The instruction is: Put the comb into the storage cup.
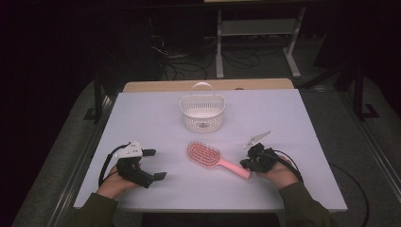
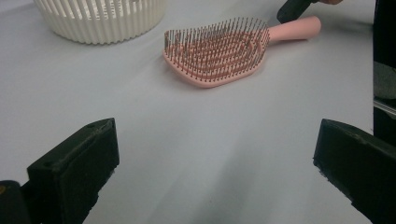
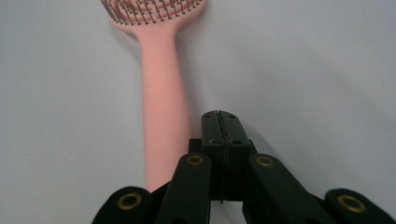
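A pink hairbrush lies bristles up in the middle of the white table, its handle pointing toward the right hand. My right gripper is shut with nothing between its jaws, and its tip rests just beside the handle's end. My left gripper stands open at the table's left, jaws wide apart, facing the brush head from a distance. A white slotted basket with a hoop handle stands behind the brush.
The basket's wall is at the far left in the left gripper view. A wooden board edge runs behind the table. Cables and a white frame are on the dark floor beyond.
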### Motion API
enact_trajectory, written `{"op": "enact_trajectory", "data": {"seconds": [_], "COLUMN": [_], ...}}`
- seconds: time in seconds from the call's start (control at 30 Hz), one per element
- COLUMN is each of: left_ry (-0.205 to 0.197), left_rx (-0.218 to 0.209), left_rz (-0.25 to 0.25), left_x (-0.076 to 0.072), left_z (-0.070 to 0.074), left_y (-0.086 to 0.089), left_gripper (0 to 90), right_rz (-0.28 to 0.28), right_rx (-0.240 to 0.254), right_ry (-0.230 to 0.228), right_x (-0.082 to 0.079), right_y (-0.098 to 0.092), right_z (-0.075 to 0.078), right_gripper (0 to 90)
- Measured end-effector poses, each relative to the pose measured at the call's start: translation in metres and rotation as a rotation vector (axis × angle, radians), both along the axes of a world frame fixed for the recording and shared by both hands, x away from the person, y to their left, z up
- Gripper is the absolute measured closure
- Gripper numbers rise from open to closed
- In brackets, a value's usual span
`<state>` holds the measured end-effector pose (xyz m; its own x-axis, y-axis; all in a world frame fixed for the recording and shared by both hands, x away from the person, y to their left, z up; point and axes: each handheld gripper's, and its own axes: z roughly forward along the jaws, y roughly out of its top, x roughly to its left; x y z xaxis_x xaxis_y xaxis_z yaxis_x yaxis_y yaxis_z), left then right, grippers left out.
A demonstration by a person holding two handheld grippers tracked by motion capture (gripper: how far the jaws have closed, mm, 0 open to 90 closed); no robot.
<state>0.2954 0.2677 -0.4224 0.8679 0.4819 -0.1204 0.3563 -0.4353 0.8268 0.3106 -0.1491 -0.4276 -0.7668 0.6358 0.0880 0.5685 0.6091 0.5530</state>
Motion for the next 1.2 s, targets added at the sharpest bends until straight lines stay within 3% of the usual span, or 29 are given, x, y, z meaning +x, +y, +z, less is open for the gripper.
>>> {"op": "enact_trajectory", "data": {"seconds": [0.67,0.73,0.93,0.97,1.2], "left_ry": [0.002,0.002,0.002,0.001,0.003], "left_rx": [0.0,0.0,-0.001,0.001,0.002], "left_rz": [-0.001,-0.002,-0.003,-0.004,-0.004], "left_x": [0.0,0.0,0.0,0.0,0.001], "left_z": [0.0,0.0,0.0,0.0,-0.001], "left_y": [-0.001,-0.001,-0.001,-0.001,-0.001], "left_gripper": [0.0,0.0,0.0,0.0,0.0], "right_rz": [0.032,0.024,-0.006,-0.026,-0.055], "right_rx": [-0.004,0.002,0.043,0.074,0.151], "right_ry": [0.004,-0.014,-0.056,-0.064,-0.074], "right_x": [-0.017,-0.017,-0.016,-0.015,-0.014], "right_y": [0.002,0.001,-0.008,-0.013,-0.026], "right_z": [-0.001,0.002,0.01,0.013,0.015], "right_gripper": [88.8,87.0,76.8,68.6,44.5]}}
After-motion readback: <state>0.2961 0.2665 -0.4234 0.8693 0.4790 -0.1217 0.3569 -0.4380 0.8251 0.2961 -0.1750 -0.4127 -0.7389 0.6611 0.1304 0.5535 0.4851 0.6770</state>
